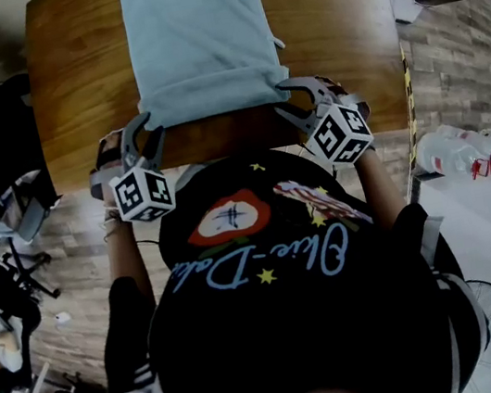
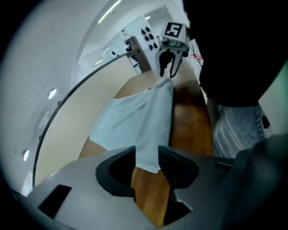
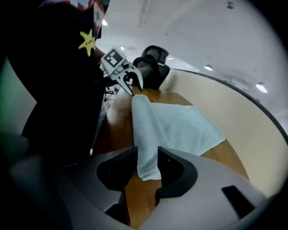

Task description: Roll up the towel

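A pale blue terry-cloth towel (image 1: pixel 199 39) lies flat on the brown wooden table (image 1: pixel 74 80). In the head view it runs from 12 o'clock down to the table's 6 o'clock edge, lengthwise away from the person, probably so that it can be rolled straight forward from the near end. That near end looks thicker than the rest, like a narrow first turn of a roll, though how tight it is cannot be judged.

The grey two-jaw left gripper (image 2: pixel 146 157) sits at the towel's 7 o'clock corner and the matching right gripper (image 3: pixel 147 157) at its 5 o'clock corner. Having one tool on each end of the near edge keeps the roll square across the towel's width, since neither side can run ahead of the other.

Both tools point steeply down at the table edge. In each gripper view the jaws stand apart at a moderate width, and a corner of the cloth shows in the gap with bare wood below it. The pads do not appear to pinch the fabric, so neither tool is carrying anything.

The task seems to be at its start. Most of the towel is unrolled, and the next move probably calls for both tools to take the thickened edge again and turn it over toward 12 o'clock together.
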Demonstrator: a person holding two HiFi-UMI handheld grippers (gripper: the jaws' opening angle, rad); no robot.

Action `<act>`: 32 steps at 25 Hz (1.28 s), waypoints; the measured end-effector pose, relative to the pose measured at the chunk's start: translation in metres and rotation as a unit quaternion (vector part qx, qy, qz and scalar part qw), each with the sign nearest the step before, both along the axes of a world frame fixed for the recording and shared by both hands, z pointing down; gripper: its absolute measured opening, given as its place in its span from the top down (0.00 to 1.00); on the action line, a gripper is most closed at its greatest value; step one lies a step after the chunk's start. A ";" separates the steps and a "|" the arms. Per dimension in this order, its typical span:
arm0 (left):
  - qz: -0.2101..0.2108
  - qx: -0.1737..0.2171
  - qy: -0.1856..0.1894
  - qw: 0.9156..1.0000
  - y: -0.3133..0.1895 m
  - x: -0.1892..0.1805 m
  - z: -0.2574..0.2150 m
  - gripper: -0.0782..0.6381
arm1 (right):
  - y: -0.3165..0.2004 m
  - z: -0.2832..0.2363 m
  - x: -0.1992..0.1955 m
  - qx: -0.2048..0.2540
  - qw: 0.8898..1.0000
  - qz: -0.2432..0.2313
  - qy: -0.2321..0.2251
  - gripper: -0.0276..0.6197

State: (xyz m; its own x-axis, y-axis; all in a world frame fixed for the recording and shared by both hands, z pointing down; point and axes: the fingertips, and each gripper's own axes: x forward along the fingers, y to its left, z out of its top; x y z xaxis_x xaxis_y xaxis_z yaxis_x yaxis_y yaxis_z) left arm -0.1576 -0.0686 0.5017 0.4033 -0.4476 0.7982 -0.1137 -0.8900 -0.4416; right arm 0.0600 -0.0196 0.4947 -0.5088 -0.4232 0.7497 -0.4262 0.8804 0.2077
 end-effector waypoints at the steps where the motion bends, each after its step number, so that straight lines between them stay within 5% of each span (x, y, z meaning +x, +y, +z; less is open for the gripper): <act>1: 0.013 -0.005 0.006 1.000 0.008 0.005 0.005 0.69 | 0.004 0.006 -0.001 -0.006 1.000 -0.013 0.014 0.76; 12: 0.047 0.004 -0.061 0.997 0.001 -0.009 0.048 0.72 | 0.007 0.055 0.012 -0.054 0.994 -0.025 0.092 0.76; 18: 0.049 -0.007 -0.056 0.997 0.003 -0.004 0.051 0.82 | 0.005 0.051 0.017 -0.066 0.995 -0.014 0.074 0.85; 25: 0.049 -0.059 -0.043 0.996 0.025 -0.018 0.039 0.83 | 0.019 0.033 0.006 -0.107 0.994 -0.005 0.004 0.87; 32: 0.042 -0.174 0.002 0.984 0.039 -0.026 0.018 0.83 | 0.024 0.010 0.005 -0.196 0.971 0.042 -0.127 0.87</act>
